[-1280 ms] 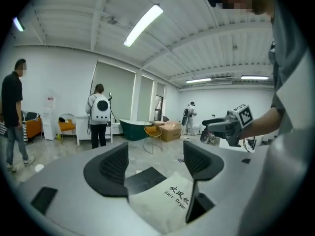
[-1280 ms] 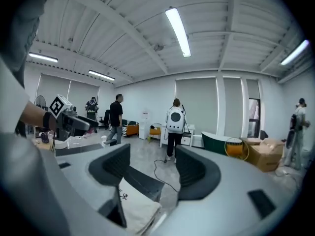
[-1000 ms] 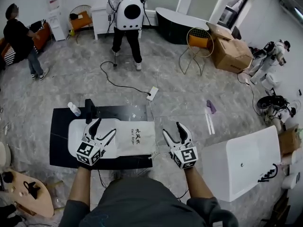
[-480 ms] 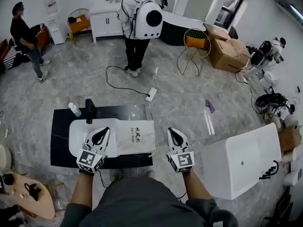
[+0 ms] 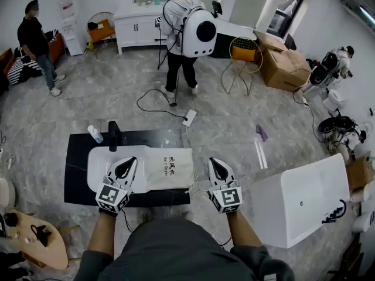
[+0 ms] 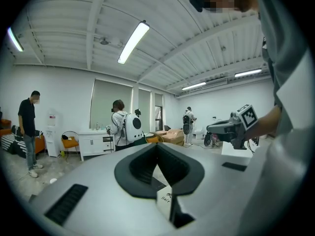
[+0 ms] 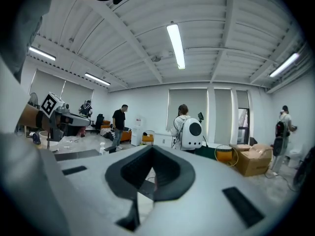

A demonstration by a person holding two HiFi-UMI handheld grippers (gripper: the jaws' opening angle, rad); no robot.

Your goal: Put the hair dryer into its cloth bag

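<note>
The white cloth bag (image 6: pixel 166 197) bears dark print; in the left gripper view the word "Hair" reads on it, seen just beneath the closed jaws, while the characters beside it stay too small to read

Beyond my left claw (image 5: pixel 125 163), a bottle (image 5: pixel 94 134) and hair dryer (image 5: pixel 114 136) stand at the table's (image 5: pixel 76 174) far edge. A tub (image 5: pixel 304 201) blocks the right of my right claw (image 5: pixel 215 163).

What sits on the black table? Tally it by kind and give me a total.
cloth bag: 1
black hair dryer: 1
bottle: 1
Total: 3
</note>
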